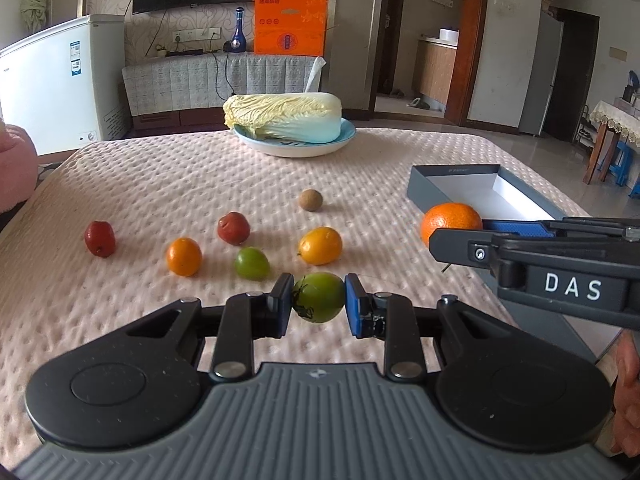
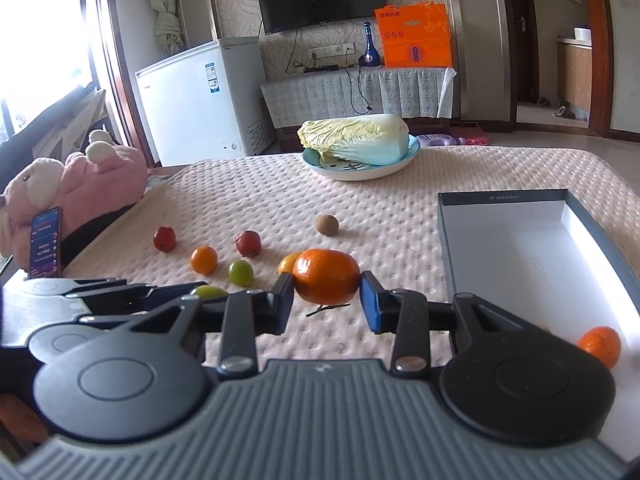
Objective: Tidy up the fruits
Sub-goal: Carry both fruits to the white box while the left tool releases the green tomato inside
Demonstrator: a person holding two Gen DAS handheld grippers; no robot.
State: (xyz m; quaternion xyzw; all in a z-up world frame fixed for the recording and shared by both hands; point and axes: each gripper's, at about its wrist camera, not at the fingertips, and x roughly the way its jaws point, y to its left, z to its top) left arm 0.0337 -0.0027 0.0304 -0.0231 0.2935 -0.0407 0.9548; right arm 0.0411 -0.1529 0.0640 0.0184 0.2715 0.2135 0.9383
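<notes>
My left gripper (image 1: 319, 299) is shut on a green tomato (image 1: 320, 297) just above the pink table cover. My right gripper (image 2: 327, 285) is shut on a large orange (image 2: 326, 277), seen in the left wrist view (image 1: 450, 222) by the near left corner of the grey box (image 2: 520, 248). Another orange (image 2: 600, 345) lies in the box's near end. Loose on the cover are two red fruits (image 1: 100, 239) (image 1: 233, 228), a small orange fruit (image 1: 184, 256), a small green fruit (image 1: 251, 263), a yellow-orange fruit (image 1: 320, 245) and a brown fruit (image 1: 311, 200).
A blue plate (image 1: 296, 146) with a napa cabbage (image 1: 286, 116) stands at the far middle of the table. A pink plush toy (image 2: 80, 184) and a phone (image 2: 46, 240) sit at the left edge. A white freezer (image 1: 60, 80) stands beyond.
</notes>
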